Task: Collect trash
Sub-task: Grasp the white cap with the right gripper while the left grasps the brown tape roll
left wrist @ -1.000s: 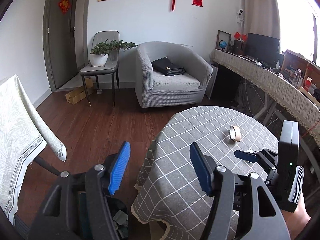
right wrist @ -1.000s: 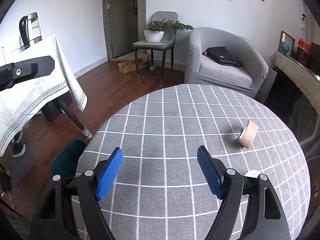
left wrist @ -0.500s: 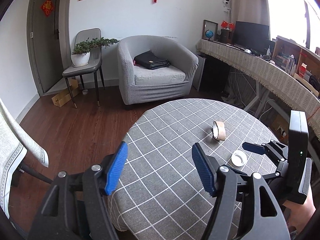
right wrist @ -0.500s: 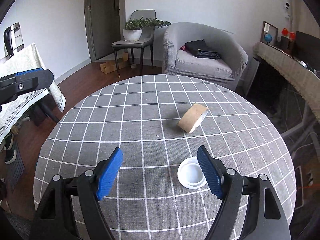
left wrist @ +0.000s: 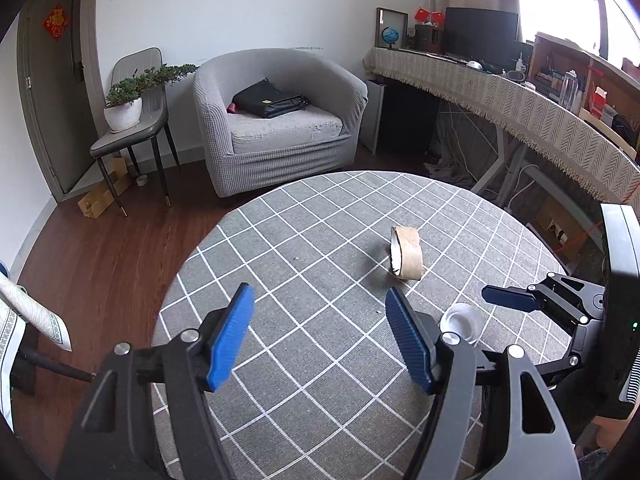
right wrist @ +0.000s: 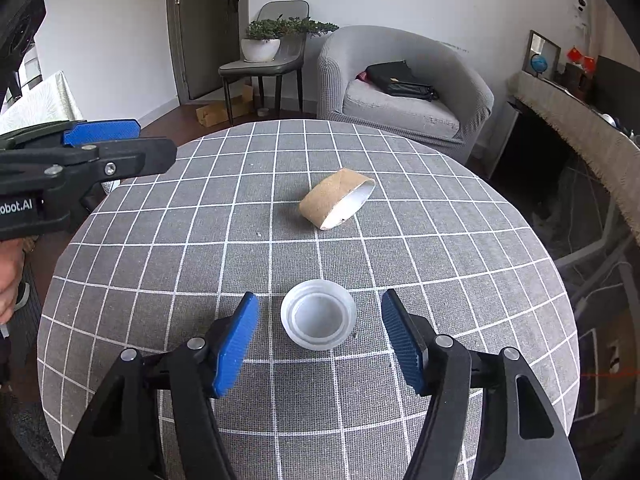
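A white plastic lid lies open side up on the round table with the grey checked cloth. My right gripper is open and empty, its blue pads on either side of the lid and just above it. A brown cardboard tape core lies on its side farther back. In the left wrist view the core lies ahead to the right, and the lid is partly hidden behind my right finger. My left gripper is open and empty over the cloth. The right gripper shows at the right edge.
A grey armchair with a black bag stands behind the table. A chair with a potted plant is at the back left. A long desk with a fringed cloth runs along the right. Wood floor lies left of the table.
Both grippers have moved forward and right over the table. The lid and the tape core have come closer, and the lid now lies between the right gripper's pads. Both grippers stay open.
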